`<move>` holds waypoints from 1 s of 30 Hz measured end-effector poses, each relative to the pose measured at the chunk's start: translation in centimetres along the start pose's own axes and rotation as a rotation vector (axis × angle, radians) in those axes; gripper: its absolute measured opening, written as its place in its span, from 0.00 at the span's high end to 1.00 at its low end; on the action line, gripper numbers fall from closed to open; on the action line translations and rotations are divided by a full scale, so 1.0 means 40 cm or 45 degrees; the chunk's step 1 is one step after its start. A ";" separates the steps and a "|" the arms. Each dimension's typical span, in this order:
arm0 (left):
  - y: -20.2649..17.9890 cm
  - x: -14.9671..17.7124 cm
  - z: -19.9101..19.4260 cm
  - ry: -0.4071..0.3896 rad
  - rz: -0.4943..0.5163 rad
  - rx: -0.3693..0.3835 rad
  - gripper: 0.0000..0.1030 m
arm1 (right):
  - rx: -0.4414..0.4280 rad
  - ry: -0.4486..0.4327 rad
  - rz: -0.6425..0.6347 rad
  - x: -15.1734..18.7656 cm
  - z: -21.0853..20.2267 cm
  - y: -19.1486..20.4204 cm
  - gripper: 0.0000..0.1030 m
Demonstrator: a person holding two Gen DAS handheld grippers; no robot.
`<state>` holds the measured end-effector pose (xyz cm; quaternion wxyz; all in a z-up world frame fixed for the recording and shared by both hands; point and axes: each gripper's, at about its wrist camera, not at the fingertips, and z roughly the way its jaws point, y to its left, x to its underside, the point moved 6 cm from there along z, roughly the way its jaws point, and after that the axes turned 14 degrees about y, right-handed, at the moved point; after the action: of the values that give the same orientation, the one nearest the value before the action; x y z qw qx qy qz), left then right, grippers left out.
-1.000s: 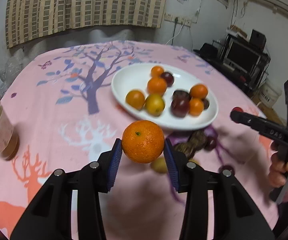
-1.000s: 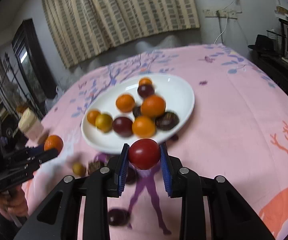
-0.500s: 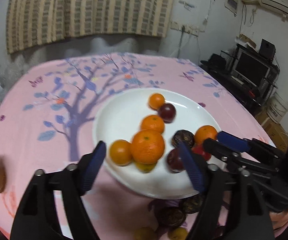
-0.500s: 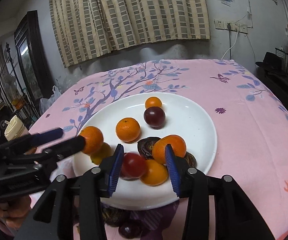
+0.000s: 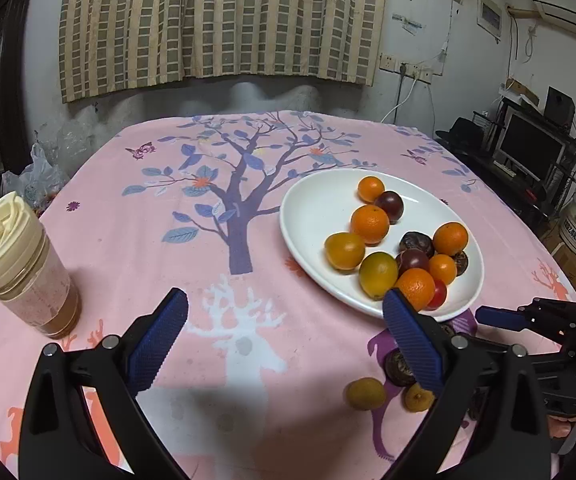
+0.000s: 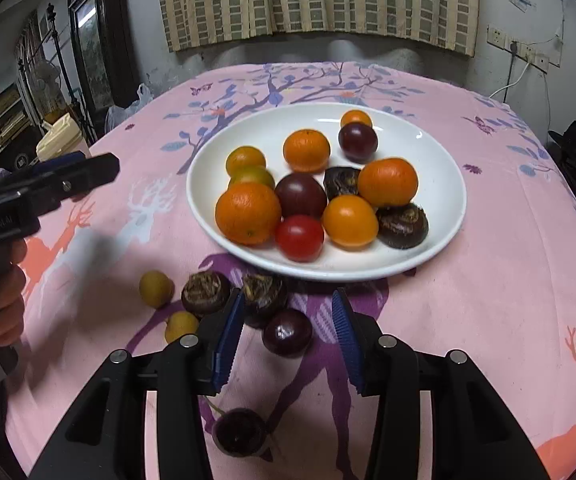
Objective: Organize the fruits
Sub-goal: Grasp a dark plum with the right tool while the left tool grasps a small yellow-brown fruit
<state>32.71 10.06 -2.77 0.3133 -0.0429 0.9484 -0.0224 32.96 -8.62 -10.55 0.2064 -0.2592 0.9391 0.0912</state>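
Looking across a table (image 5: 208, 264) draped in a pink cloth printed with a blue tree and white deer, with checked curtains (image 5: 216, 20) hanging on the wall behind and a dark monitor (image 5: 528, 148) off to the right. Carrying, right of the tree trunk, a white plate (image 5: 308, 208) heaped with fruit: oranges, dark plums, brown water chestnuts, and at the near edge a large orange (image 6: 248, 213) touching a red tomato (image 6: 299, 238). Standing at the far left edge of the cloth, well apart from the plate, as a jar (image 5: 24, 272) with a cream lid. Hovering above bare cloth left of the plate as the left gripper (image 5: 284, 304), having just been opening, fingers now spread wide and gripping nothing. Pointing down just in front of the plate as the right gripper (image 6: 288, 300), having just been opening too, fingers standing apart, pressing on nothing. Showing through that gap a dark purple fruit (image 6: 287, 332) lying on the cloth, clear of both pads. Lying loose nearby, just short of the plate rim: two water chestnuts (image 6: 205, 294), two small yellow fruits (image 6: 156, 289), and another dark fruit (image 6: 239, 432) nearer the camera. Gripping the left tool's handle at the edge of the right wrist view: a hand (image 6: 0, 304).
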 end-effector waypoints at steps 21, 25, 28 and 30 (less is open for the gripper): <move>-0.011 0.060 0.008 0.084 0.120 0.034 0.07 | -0.006 0.073 -0.001 0.024 0.049 -0.003 0.71; -0.085 0.107 0.024 0.153 0.318 0.119 0.38 | -0.060 0.044 0.065 0.016 0.030 -0.024 0.71; -0.128 0.139 0.048 0.198 0.427 0.103 0.52 | -0.071 0.023 0.091 0.013 0.017 -0.033 0.71; -0.143 0.152 0.061 0.219 0.461 0.097 0.53 | -0.080 0.005 0.102 0.013 0.005 -0.038 0.71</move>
<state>29.68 3.73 -7.92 0.2313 0.1424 0.9624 -0.0052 33.42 -10.07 -11.05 0.1925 -0.2277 0.9459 0.1283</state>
